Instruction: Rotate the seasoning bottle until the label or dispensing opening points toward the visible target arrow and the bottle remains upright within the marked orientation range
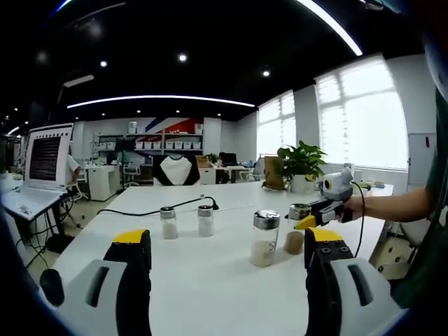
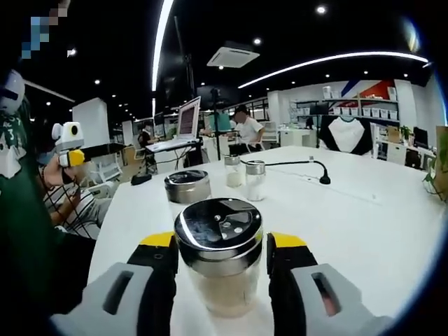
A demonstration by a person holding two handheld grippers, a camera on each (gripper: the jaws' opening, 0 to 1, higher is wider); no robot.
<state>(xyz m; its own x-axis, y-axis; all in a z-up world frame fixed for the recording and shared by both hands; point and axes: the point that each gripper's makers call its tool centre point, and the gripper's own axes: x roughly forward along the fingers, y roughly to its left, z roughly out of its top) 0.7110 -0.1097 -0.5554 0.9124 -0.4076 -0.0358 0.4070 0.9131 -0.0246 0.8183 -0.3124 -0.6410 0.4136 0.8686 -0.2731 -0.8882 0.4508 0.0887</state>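
Note:
A glass seasoning bottle [image 2: 219, 255] with pale powder and a steel shaker lid with holes stands upright on the white table [image 2: 364, 231]. My right gripper [image 2: 222, 245] is shut on it, one yellow-tipped jaw pressed to each side. In the left gripper view the same bottle [image 1: 295, 229] stands at the right, with the right gripper [image 1: 327, 206] on it and a hand behind. My left gripper [image 1: 225, 241] hovers open over the near table with nothing between its jaws. It also shows at the far left [image 2: 70, 145].
A second steel-lidded bottle [image 1: 265, 239] [image 2: 187, 187] stands close beside the held one. Two smaller shakers [image 1: 186, 221] [image 2: 245, 175] stand farther off, near a black cable [image 1: 157, 210] [image 2: 308, 168]. A potted plant [image 1: 301, 164] is at the table's far end. A laptop [image 1: 45, 157] stands off the table.

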